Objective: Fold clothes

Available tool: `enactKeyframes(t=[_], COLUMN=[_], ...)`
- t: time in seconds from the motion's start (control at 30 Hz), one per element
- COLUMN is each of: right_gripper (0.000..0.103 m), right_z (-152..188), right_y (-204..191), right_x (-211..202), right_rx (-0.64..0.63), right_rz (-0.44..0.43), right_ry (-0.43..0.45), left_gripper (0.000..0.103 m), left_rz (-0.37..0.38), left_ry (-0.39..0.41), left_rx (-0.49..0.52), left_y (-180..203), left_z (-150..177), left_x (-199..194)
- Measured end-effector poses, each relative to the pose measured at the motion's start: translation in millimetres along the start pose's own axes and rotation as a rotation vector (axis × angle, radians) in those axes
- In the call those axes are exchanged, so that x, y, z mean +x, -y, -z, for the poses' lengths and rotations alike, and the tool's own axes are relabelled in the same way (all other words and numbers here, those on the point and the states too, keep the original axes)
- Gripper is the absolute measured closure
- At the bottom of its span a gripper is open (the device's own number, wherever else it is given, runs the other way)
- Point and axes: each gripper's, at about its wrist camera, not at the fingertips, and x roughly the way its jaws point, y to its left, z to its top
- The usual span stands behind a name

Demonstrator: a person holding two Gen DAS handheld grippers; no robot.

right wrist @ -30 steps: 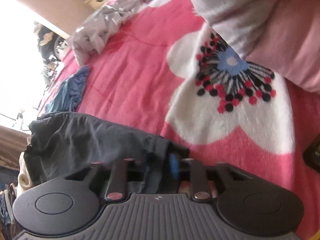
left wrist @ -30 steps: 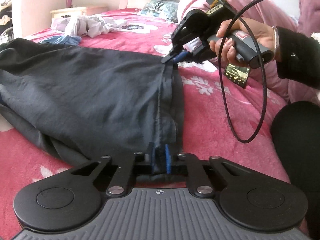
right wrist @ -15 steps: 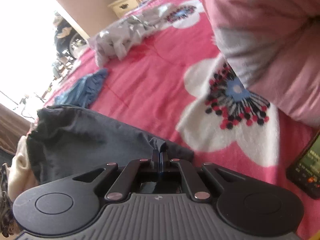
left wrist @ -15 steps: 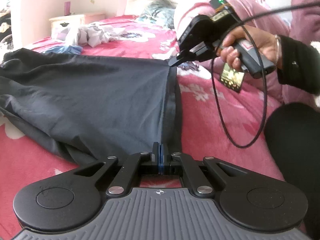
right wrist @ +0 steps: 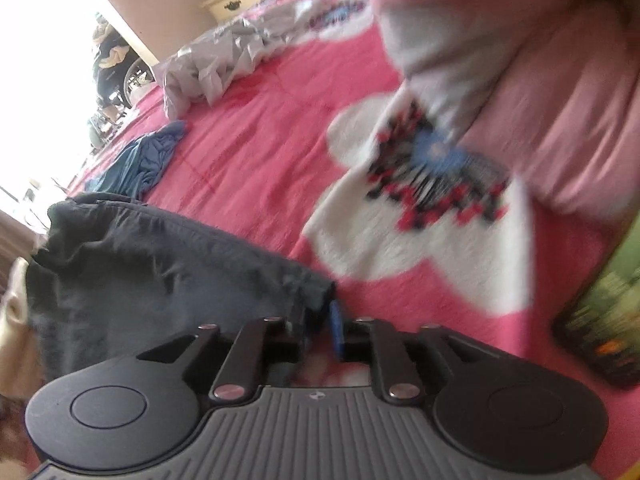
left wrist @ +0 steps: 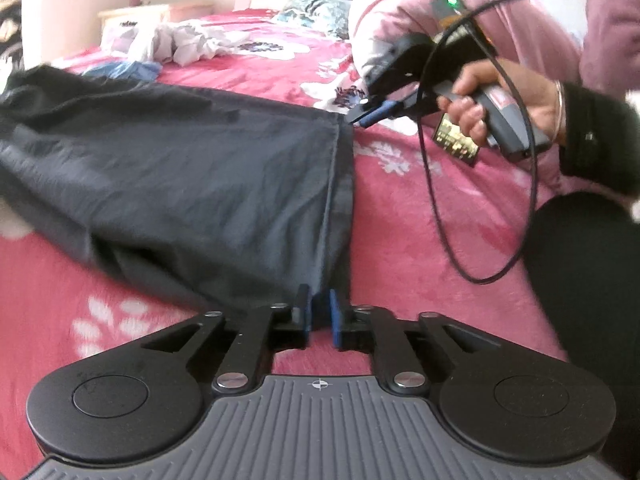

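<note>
A dark grey garment (left wrist: 200, 168) lies spread on the pink flowered bed cover (left wrist: 420, 280), its hemmed edge running from near to far. My left gripper (left wrist: 320, 312) sits at the near corner of that hem. Its jaws are opening, and the cloth lies loosely between the blue pads. A hand (left wrist: 480, 92) holds my right gripper (left wrist: 362, 116) at the far corner of the hem. In the right wrist view, the right gripper (right wrist: 320, 324) is also opening, with the garment's (right wrist: 160, 264) corner just at its tips.
Crumpled pale clothes (left wrist: 180, 42) and a blue garment (left wrist: 124, 70) lie farther back on the bed. A phone (left wrist: 456, 142) rests by a pink duvet (left wrist: 520, 20) on the right. A black cable (left wrist: 436, 208) loops over the cover beside the person's dark-clad leg (left wrist: 592, 280).
Half a second ago both grippers were shut on the hem corners. Now both pairs of pads stand slightly apart. The right gripper has rolled and shifted a little.
</note>
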Motion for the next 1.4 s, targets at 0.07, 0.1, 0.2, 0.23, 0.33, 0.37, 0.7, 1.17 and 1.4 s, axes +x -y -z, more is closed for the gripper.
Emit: enactKeyframes(t=[0.07,0.1,0.2,0.23,0.33,0.37,0.7,1.17,1.4], right_gripper=[0.086,0.086,0.086,0.086,0.087,0.088,0.092,0.099,0.099], right_z=[-0.9,-0.3,4.2,7.7,16.2,19.3,1.1,-41.5,-56.5], right_y=[-8.5,-16.5,-44.6,-55.4,-72.8,-73.5,-98.8,-177.3,-260.6], right_x=[-12.8,-17.9,-22.6,-18.1,4.2,13.1,9.1,121.4,94.8], right_rx=[-0.071,-0.124,-0.283,-0.33,-0.411,-0.435,-0.498,-0.487,-0.658], right_rz=[-0.011,-0.025,-0.076,-0.092,-0.108,-0.081,-0.113,-0.08,-0.321], right_ry=[0.042,0.06,0.09,0.09,0.065,0.057,0.109,-0.033,0.036], left_gripper=[0.089,0.089,0.088,0.088,0.085,0.085,0.072,0.071,0.071], left_rz=[0.005,0.001,-0.05,-0.073,-0.132,-0.145,-0.149,-0.211,-0.148], left_ry=[0.021,0.036,0.089,0.106,0.113,0.082,0.125,0.142,0.161], left_rx=[-0.039,-0.058,-0.116,-0.134,-0.19,-0.208,-0.288,-0.384,-0.435], left_y=[-6.6,-10.6,-23.5,-28.2,-40.9,-44.7,-58.2,-97.2,-110.1], left_z=[-1.9,-4.1,-15.0,-20.1,-27.8,-24.3,-22.7,-17.6,-9.4], left_x=[-12.0,-17.5,-19.9,-16.4,3.6,11.2,-9.4,17.9,12.8])
